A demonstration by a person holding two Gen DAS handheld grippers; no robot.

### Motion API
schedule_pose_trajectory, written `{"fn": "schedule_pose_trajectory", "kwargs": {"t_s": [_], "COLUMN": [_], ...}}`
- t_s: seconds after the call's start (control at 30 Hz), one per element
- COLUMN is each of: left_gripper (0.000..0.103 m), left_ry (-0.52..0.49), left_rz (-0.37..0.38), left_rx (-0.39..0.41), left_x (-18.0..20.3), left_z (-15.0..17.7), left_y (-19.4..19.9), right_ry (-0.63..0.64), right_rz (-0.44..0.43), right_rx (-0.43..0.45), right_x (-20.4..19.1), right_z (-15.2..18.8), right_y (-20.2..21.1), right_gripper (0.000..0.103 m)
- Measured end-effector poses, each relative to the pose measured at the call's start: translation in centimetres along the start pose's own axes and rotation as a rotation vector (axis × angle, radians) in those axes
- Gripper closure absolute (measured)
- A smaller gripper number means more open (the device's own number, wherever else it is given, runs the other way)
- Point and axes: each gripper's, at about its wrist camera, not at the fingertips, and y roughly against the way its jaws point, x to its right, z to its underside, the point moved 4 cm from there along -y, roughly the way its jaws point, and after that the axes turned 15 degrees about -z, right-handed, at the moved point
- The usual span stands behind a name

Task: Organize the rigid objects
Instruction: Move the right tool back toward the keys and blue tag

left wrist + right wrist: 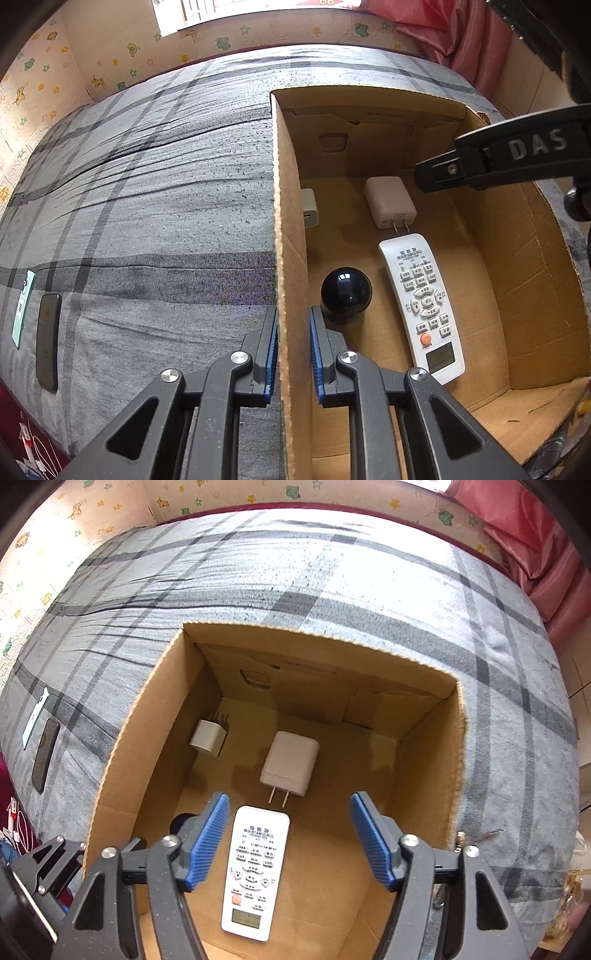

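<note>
An open cardboard box [535, 258] lies on the bed. My left gripper [293, 314] is shut on its left wall, with one blue pad on each side of the cardboard. On the box floor lie a white remote control [255, 871], a large white plug charger [290, 760], a small white charger [207, 736] by the left wall and a glossy black ball [346, 293]. My right gripper [289, 799] hangs open above the remote's top end, and its pads stand clear of it on both sides. One of its fingers [480, 162] reaches into the left wrist view.
The bed's grey plaid sheet [147, 184] spreads left of and behind the box. A dark phone [48, 339] and a mint-green phone [23, 306] lie near its left edge. Pink curtains [546, 561] hang at the far right. White cables [37, 454] lie below the bed's corner.
</note>
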Motion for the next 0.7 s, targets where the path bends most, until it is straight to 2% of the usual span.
{"fn": "schedule_pose_trajectory", "kwargs": {"t_s": [0.07,0.23,0.33,0.7], "left_gripper": [0.086,0.086,0.086,0.088], "left_ry": [0.001,-0.001,0.001,-0.003], "left_rz": [-0.001,-0.007,-0.007,-0.006], "left_rx": [-0.001,-0.001,0.0,0.0], "left_x": [0.0,0.1,0.1,0.1], "left_z": [0.0,0.0,0.0,0.0], "left_y": [0.1,0.1,0.1,-0.1], "right_ry": [0.008,-0.006,-0.01,-0.043], "right_rz": [0.005,-0.002,0.008,0.04], "right_rx": [0.014,0.038,0.055,0.115], "right_x": [0.0,0.4,0.9,4.0], "right_z": [0.1,0.5,0.7,2.3], "right_y": [0.9,2.9,4.1,8.5], "right_gripper": [0.024,0.008,0.003,0.001]}}
